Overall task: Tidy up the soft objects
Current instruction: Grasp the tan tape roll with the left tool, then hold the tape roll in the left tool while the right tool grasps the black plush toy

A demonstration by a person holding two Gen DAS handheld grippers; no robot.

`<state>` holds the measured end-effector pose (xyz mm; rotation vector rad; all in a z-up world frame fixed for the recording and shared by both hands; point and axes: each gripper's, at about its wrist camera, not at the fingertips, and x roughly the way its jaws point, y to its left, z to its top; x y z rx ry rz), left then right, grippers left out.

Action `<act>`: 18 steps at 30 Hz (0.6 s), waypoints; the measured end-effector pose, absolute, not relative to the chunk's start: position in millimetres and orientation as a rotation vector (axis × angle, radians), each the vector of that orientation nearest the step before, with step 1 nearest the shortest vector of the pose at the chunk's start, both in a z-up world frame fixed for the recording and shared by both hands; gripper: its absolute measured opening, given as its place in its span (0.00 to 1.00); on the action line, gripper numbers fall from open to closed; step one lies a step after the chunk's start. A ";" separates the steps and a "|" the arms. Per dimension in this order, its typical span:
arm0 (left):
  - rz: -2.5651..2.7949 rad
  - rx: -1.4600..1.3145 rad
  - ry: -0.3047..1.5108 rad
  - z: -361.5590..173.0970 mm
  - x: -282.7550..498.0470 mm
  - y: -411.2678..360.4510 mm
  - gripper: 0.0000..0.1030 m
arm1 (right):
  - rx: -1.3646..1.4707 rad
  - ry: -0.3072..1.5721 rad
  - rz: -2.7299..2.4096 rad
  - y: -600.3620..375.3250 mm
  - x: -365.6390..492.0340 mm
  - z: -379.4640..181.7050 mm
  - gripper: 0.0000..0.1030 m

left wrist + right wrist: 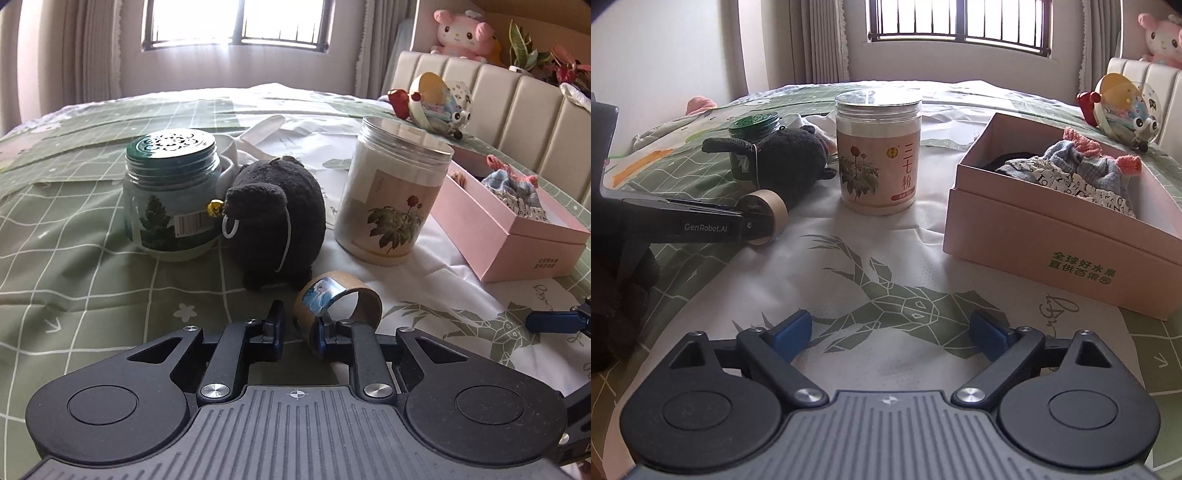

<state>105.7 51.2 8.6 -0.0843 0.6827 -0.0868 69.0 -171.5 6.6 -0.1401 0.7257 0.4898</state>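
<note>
a bed spread with a green grid-printed quilt [74, 236] and a white cloth bearing a green geometric deer print [905, 295] carries everything. at the right edge a cream padded headboard [517, 110] rises, with a pink plush rabbit toy [463, 35] sitting on top of it.

a long pink cardboard box [1052, 236], lid off and nested under it, lies on the white cloth; inside is a crumpled heap of soft fabric pieces [1071, 170], blue-grey knit, letter-printed white cloth and coral crochet trim. beyond the box lies a small yellow, red and white plastic toy [1123, 107].

a black fuzzy plush animal [280, 218], with a white cord loop and a small gold bell, lies between two jars, touching the left one. that one is a squat glass jar with a perforated green metal lid and a tree label [170, 195]; the right one is a tall clear plastic jar with a flower label [391, 192], filled with pale powder.

just in front of the plush stands a cardboard tape-roll core with a blue cartoon sticker [338, 302]. the left tool [301, 325] has its fingers nearly together, one inside the ring and one outside, pinching the cardboard wall. the right tool [892, 332] hovers over the deer print, blue-padded fingers [792, 332] wide apart, holding nothing.
</note>
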 end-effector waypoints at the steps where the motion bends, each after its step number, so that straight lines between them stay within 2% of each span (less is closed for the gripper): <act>1: -0.088 -0.094 0.683 8.8 105.9 52.3 0.18 | -0.145 0.726 0.486 -170.5 68.5 6.4 0.96; 18: -0.082 -0.166 0.644 5.5 97.3 60.7 0.18 | -0.175 0.744 0.489 -167.4 68.7 6.8 1.00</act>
